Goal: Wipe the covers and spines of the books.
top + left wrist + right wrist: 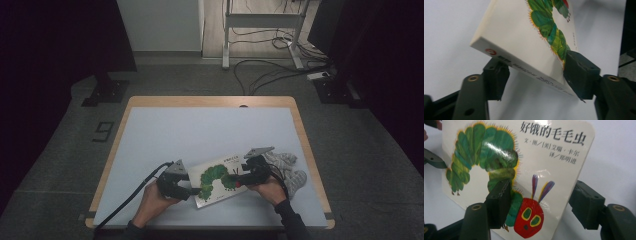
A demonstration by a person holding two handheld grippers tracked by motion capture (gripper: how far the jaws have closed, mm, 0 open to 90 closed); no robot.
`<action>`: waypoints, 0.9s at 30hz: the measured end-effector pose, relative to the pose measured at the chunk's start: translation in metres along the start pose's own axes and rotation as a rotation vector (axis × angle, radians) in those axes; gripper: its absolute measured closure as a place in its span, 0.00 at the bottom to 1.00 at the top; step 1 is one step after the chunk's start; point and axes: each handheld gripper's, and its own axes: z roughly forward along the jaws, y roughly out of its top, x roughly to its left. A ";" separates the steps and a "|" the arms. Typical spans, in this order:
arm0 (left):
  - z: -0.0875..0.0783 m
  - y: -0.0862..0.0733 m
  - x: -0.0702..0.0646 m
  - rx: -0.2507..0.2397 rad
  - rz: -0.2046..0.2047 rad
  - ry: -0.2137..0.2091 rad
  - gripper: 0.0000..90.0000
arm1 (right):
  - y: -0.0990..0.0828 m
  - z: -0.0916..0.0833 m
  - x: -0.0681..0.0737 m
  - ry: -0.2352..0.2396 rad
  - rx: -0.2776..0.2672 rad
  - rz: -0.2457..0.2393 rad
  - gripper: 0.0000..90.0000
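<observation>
**Caterpillar book held between two grippers near the front edge**

So the picture book (216,180) sits close to the tabletop's (200,130) front edge, a bit right of centre, tilted up off the surface. Left gripper (192,190) pinches its spine end, one jaw under and one on the cover. Right gripper (239,181) straddles the opposite edge, jaws spread, not clearly pressing. A pair of grey gloves (290,172) lies just beside the right hand (272,190), toward the right edge.

Board book (524,32): far end cut off by the top edge in the left gripper view; spine lettering blurred. In the right gripper view, one jaw hides part of the caterpillar. Grey cloth (290,172) near the table's right edge: partly hidden behind the right gripper (245,172).
</observation>
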 end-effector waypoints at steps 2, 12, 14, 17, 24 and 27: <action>-0.003 0.001 0.001 -0.010 -0.002 -0.014 0.47 | 0.001 -0.002 0.001 -0.003 -0.007 0.008 0.41; -0.023 0.007 -0.002 -0.035 0.047 0.030 0.68 | 0.017 -0.006 0.011 -0.032 -0.073 -0.028 0.46; -0.029 0.007 -0.001 -0.046 0.050 0.049 0.72 | 0.020 -0.005 0.014 -0.036 -0.084 -0.041 0.46; -0.036 0.008 0.001 -0.055 0.050 0.089 0.77 | 0.025 -0.002 0.021 -0.048 -0.086 -0.083 0.46; -0.044 0.008 0.007 -0.073 0.042 0.118 0.77 | 0.034 0.004 0.027 -0.076 -0.111 -0.112 0.47; -0.047 0.008 0.009 -0.084 0.037 0.141 0.76 | 0.038 0.005 0.028 -0.082 -0.127 -0.118 0.47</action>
